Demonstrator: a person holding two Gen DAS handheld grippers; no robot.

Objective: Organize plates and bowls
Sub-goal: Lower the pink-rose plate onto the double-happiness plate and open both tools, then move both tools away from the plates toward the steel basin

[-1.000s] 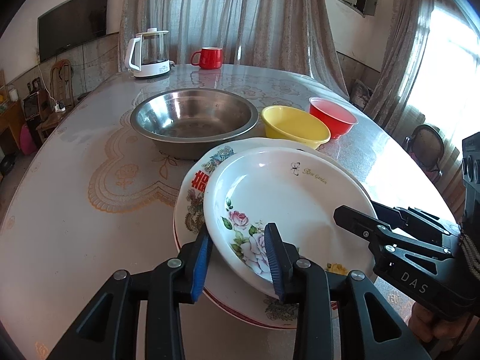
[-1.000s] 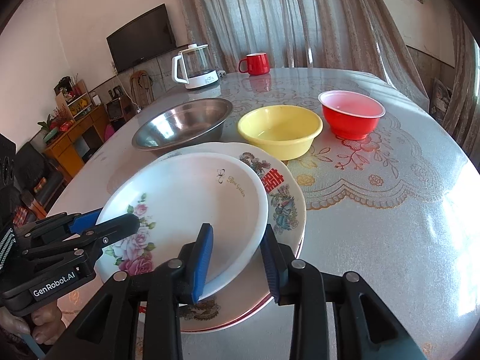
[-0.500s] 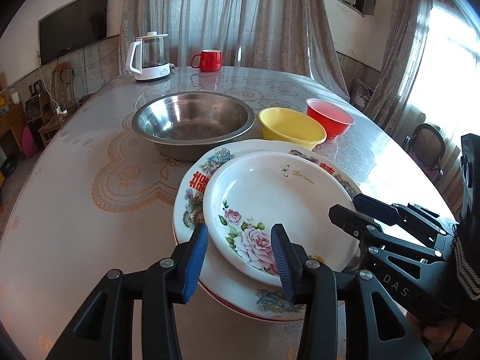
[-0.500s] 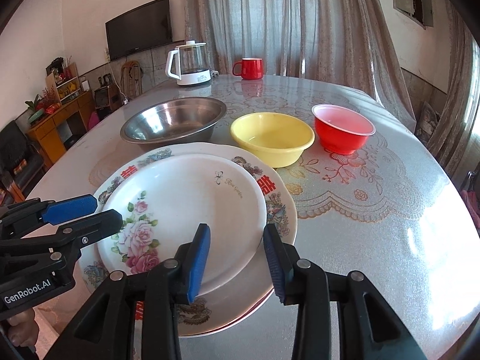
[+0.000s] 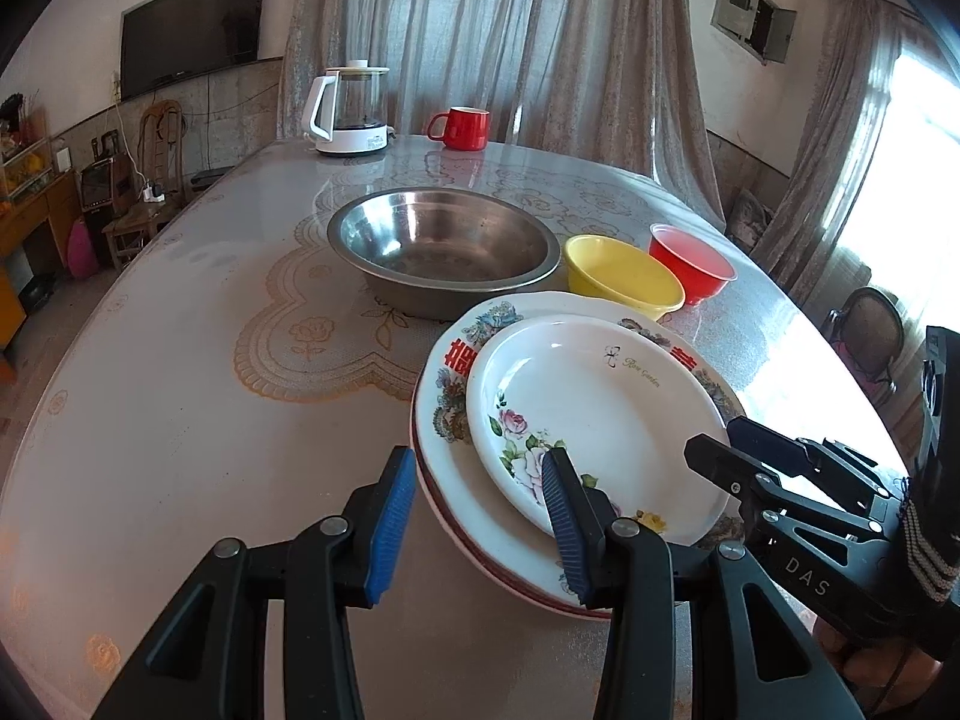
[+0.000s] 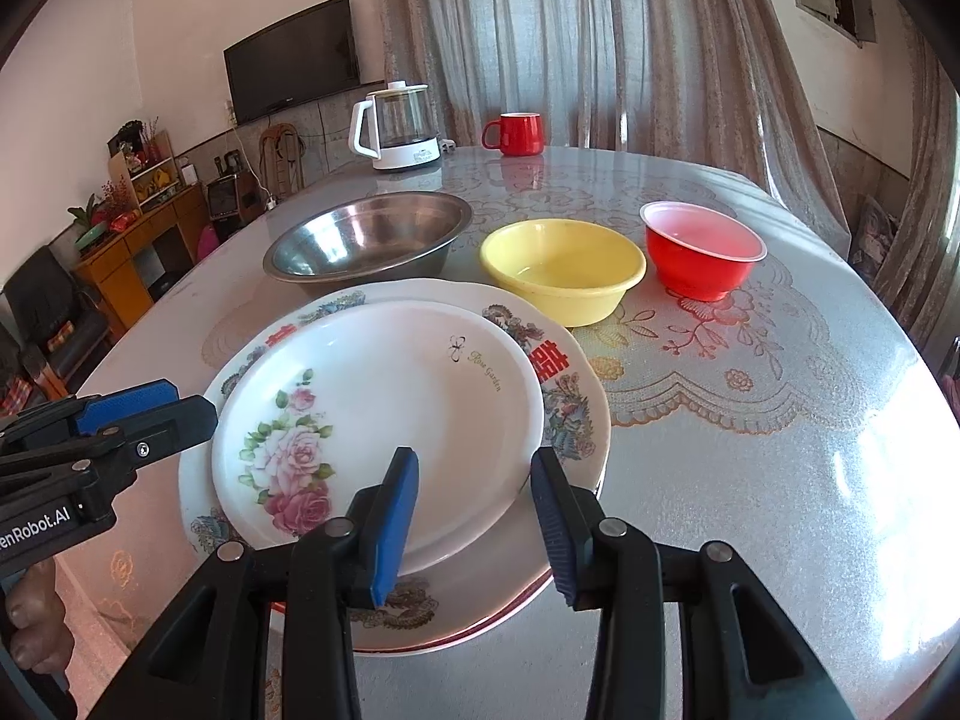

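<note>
Two hand-held grippers hover at the near rim of stacked plates on a round worktop (image 6: 750, 480).

At lower centre of both views a rose-patterned plate (image 6: 384, 414) lies on a larger red-rimmed plate (image 6: 570, 414), with another rim seemingly showing beneath. The left hand-held gripper (image 5: 480, 516) is spread, one pad over the rose plate's near edge, the other off to the plates' left side, gripping nothing. The right hand-held gripper (image 6: 474, 516) has jaws opening, straddling the rose plate's near rim without pinching it. Behind, toward upper centre, stand a steel bowl (image 6: 366, 240), a yellow bowl (image 6: 564, 270) and a red bowl (image 6: 702, 252). The plates look glazed: stiff, slippery, breakable, probably fairly heavy, so the raised rim is likely the best hold. The bowls seem lighter, best pinched at the lip.
</note>
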